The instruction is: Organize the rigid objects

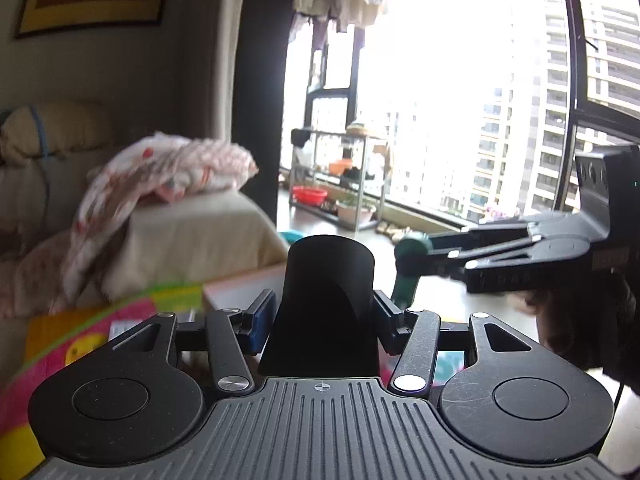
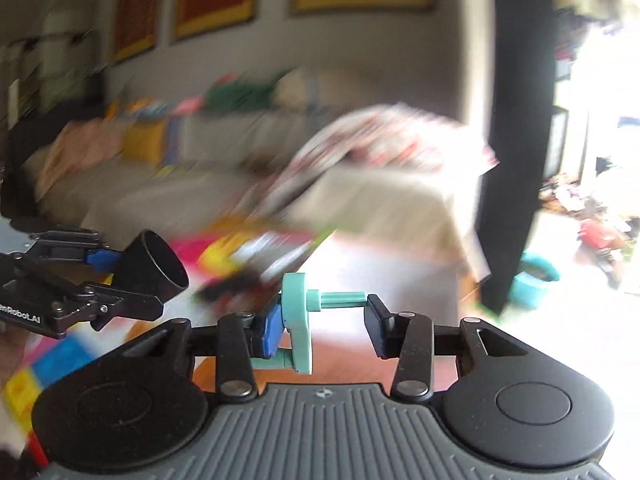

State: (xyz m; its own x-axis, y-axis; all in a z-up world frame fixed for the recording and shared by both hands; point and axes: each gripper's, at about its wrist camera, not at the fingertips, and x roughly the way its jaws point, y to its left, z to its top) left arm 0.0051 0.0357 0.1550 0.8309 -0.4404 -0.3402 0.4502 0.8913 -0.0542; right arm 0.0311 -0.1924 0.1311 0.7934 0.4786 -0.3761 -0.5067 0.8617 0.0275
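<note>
Nearest, we see our left gripper (image 1: 325, 320) clamped on a black cup (image 1: 326, 304), mouth forward at twelve o'clock. At two o'clock our right gripper (image 2: 324, 326) pinches a teal plastic part (image 2: 298, 320). Beyond, a beige sofa (image 1: 192, 232) carries a floral blanket (image 1: 160, 176).

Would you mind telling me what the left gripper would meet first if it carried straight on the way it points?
Probably nothing near: the left gripper, shut on the black cup, points over open floor toward the balcony rack; depth is unclear.
</note>
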